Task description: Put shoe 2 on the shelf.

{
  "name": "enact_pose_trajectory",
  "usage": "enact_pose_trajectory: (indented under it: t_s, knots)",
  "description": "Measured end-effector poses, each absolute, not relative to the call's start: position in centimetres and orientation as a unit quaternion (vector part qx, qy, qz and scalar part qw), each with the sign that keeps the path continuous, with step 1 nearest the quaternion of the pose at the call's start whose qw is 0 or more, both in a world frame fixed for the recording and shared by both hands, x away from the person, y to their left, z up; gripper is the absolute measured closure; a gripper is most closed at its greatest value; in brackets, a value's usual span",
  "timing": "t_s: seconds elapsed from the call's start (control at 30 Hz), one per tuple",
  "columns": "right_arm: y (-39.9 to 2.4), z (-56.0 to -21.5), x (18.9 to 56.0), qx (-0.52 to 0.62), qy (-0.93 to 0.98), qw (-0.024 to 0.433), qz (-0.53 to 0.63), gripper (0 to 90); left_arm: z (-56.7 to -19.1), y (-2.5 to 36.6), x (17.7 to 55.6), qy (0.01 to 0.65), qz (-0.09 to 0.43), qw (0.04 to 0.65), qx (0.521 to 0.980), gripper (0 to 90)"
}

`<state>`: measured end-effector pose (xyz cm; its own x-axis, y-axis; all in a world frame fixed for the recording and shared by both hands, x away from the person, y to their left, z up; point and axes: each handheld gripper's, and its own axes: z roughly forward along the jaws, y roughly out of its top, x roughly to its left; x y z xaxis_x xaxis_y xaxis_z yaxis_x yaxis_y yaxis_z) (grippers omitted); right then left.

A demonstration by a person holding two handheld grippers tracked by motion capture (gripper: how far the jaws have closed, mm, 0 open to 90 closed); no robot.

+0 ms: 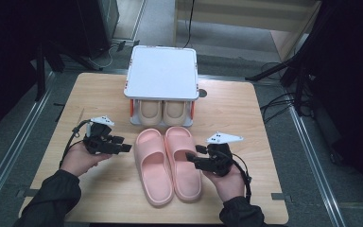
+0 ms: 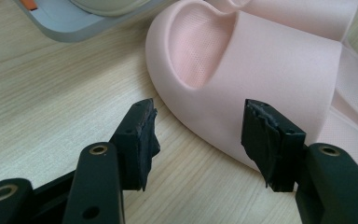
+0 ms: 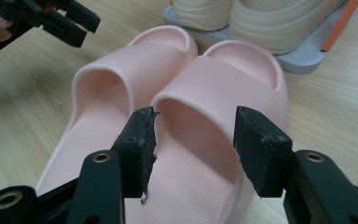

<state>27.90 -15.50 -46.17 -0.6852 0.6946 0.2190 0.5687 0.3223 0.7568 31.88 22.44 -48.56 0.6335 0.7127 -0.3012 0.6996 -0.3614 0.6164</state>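
High view is showing two soft pink foam slide sandals, the left pink slide [image 1: 153, 165] and the right pink slide [image 1: 183, 161], lying side by side, touching, mid-desk toward its near edge. Their long axes are running near-to-far, toes pointing at the far edge and the white two-tier shoe rack [image 1: 162, 73], which is holding two beige slides [image 1: 163, 111]. The left gripper [image 1: 123, 144] is hovering beside the left sandal, jaws apart, gripping nothing. The right gripper [image 1: 192, 158] is hanging at the right sandal, jaws likewise apart.
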Motion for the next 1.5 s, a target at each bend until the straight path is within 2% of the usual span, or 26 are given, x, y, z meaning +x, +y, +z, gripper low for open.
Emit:
enact_pose_trajectory:
  t_s: [0.37,0.8,1.13,1.5]
  knots:
    - [-13.8,-47.3,25.9,0.384,0.818,0.076,0.422,49.9,-48.3,22.5,32.7,0.423,0.007,0.373,0.826,44.0]
    - [-11.6,-49.0,25.7,0.393,0.82,0.073,0.409,49.6,-48.3,23.0,32.9,0.426,0.007,0.375,0.824,44.0]
    - [-9.4,-50.5,26.2,0.4,0.819,0.095,0.401,42.5,-48.4,23.0,33.0,0.426,0.005,0.374,0.824,43.9]
    - [-6.7,-51.1,27.3,0.425,0.808,0.111,0.392,39.5,-48.5,23.0,33.0,0.429,0.006,0.373,0.823,44.0]
